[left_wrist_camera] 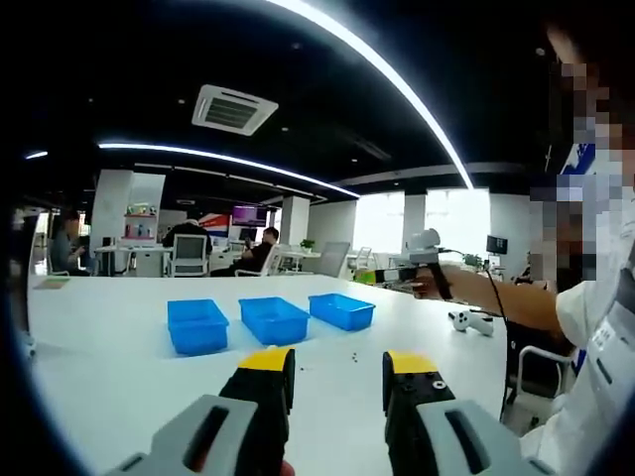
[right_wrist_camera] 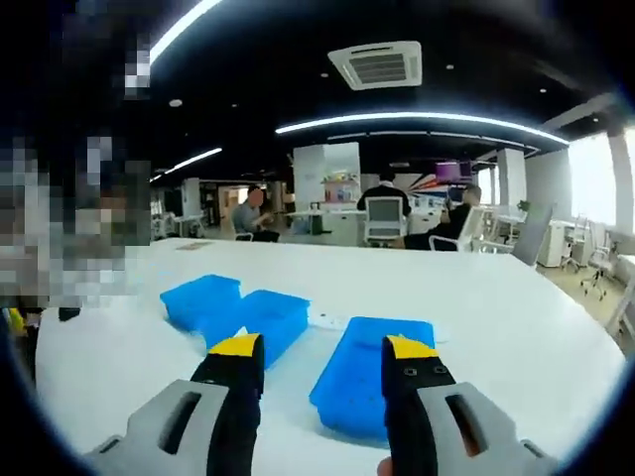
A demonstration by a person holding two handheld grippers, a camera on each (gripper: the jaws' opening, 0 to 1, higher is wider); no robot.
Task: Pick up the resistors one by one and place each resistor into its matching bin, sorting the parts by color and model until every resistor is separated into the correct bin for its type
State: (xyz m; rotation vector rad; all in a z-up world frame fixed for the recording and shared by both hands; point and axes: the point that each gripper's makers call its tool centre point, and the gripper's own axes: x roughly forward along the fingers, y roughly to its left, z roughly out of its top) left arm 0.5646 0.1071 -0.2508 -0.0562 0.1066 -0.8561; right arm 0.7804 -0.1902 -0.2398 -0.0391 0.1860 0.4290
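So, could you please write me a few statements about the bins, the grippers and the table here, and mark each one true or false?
1. Three blue bins stand on the white table. True.
2. The left gripper is shut on a resistor. False: its jaws stand apart with nothing between them.
3. The bins are stacked inside one another. False: they stand side by side in a row.
4. The right gripper is open, with the bins ahead of its jaws. True.
5. Small dark specks lie on the table near the bins. True, though too small to identify.
6. The table is red. False: it is white.
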